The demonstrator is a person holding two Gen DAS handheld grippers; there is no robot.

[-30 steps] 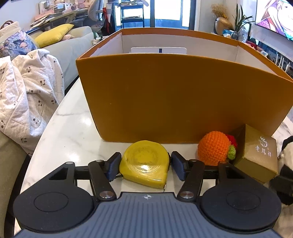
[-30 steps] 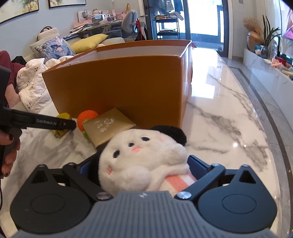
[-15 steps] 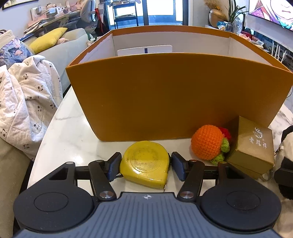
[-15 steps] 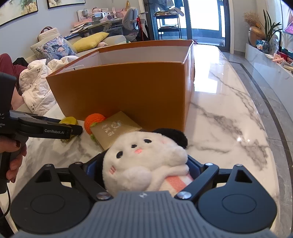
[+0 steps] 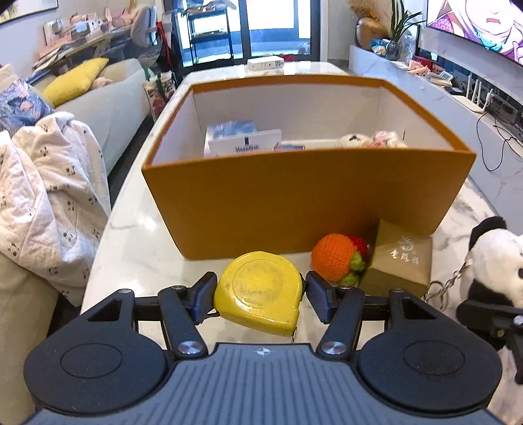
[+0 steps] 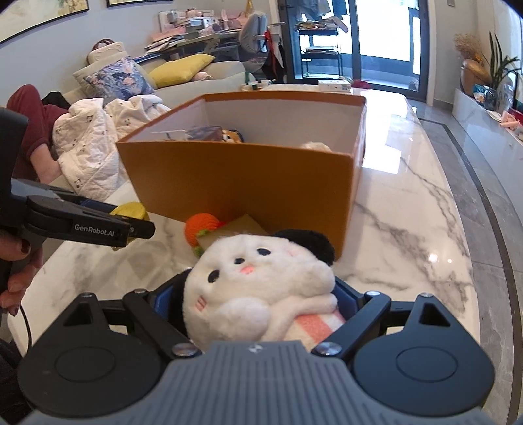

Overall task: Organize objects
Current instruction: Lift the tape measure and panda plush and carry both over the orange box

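Beside my marble table (image 6: 408,209), a panda-print quilt (image 5: 49,183) drapes the sofa (image 5: 111,94) with its yellow cushion (image 5: 75,81).

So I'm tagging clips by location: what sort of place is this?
Most likely a home living room: a sofa with a yellow cushion, a wall television, and a marble table holding an orange box.

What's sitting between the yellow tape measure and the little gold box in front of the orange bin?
A crocheted orange with green and red trim lies between the yellow tape measure and the gold box, touching the box. The left wrist view shows it best.
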